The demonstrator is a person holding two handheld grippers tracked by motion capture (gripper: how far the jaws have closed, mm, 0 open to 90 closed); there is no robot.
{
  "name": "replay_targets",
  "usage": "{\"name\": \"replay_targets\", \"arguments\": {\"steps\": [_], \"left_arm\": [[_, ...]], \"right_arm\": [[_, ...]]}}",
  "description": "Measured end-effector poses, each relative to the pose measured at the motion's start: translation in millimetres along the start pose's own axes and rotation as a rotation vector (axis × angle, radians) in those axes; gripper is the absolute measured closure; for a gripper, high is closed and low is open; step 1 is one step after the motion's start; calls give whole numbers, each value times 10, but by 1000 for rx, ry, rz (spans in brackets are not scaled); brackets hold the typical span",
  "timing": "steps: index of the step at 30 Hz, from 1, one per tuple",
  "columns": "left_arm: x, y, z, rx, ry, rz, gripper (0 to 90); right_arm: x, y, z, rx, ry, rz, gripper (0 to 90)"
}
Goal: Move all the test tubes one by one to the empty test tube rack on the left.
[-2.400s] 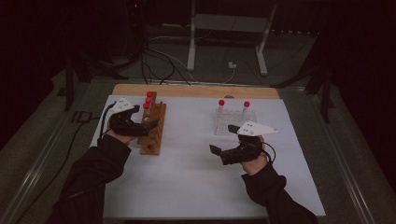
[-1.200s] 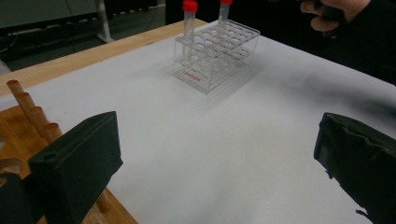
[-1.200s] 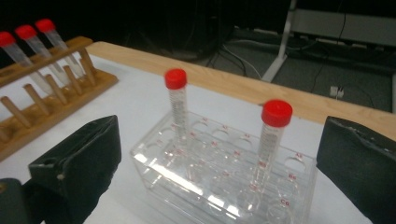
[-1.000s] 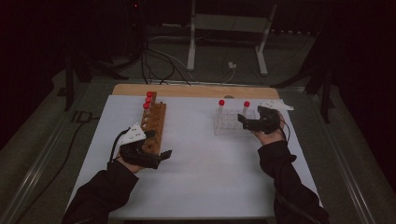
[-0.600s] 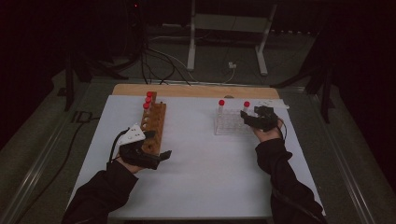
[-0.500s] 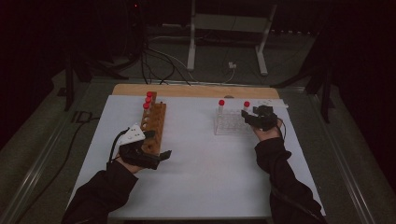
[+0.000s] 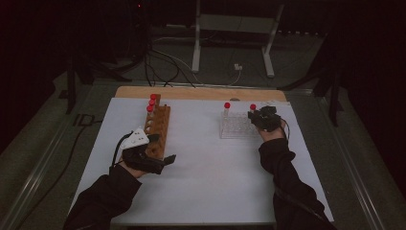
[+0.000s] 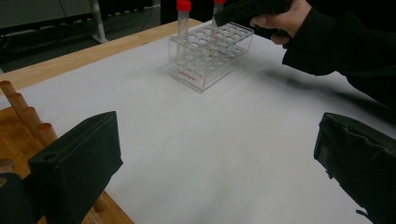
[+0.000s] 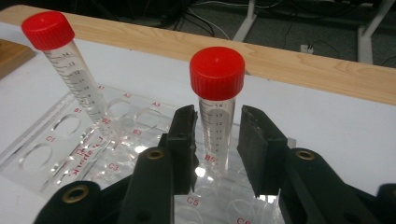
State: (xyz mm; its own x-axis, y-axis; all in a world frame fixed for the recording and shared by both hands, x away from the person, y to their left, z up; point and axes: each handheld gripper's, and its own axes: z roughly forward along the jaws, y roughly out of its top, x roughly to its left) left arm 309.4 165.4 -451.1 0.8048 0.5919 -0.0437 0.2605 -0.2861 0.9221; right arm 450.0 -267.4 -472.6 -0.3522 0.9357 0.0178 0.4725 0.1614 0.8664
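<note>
Closing in, the right gripper [image 9: 217,135] has its fingers [image 9: 183,140] either side of a red-capped tube [image 9: 218,109] standing in the clear rack [image 7: 234,128] at the far right of the worktop [image 7: 210,177]; they have just been narrowing, with slivers of gap left, so not yet pressing. Nearer, the left gripper [image 7: 165,159] sits released beside the wooden rack [image 7: 158,129]. A second red-capped tube [image 9: 70,74] stands farther left.

Brown wooden tube rack [image 7: 158,128] on white sheet-covered counter [image 7: 206,182], three red-capped tubes at its far end. Second red-capped clear tube [image 9: 70,65] standing tilted in the rack's corner. Metal stand legs [image 7: 196,43] and cables [image 7: 163,62] on floor beyond.
</note>
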Motion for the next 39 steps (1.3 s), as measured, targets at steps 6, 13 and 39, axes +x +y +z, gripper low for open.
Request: {"name": "replay_targets", "arguments": {"steps": [6, 13, 39], "left_arm": [[10, -4, -1, 3, 0, -2, 14], [11, -6, 3, 4, 3, -2, 14], [-25, 32, 11, 12, -11, 7, 15]], "right_arm": [[12, 8, 18, -2, -17, -15, 739], [23, 54, -30, -5, -24, -32, 747], [111, 365, -517, -84, 11, -85, 747]]}}
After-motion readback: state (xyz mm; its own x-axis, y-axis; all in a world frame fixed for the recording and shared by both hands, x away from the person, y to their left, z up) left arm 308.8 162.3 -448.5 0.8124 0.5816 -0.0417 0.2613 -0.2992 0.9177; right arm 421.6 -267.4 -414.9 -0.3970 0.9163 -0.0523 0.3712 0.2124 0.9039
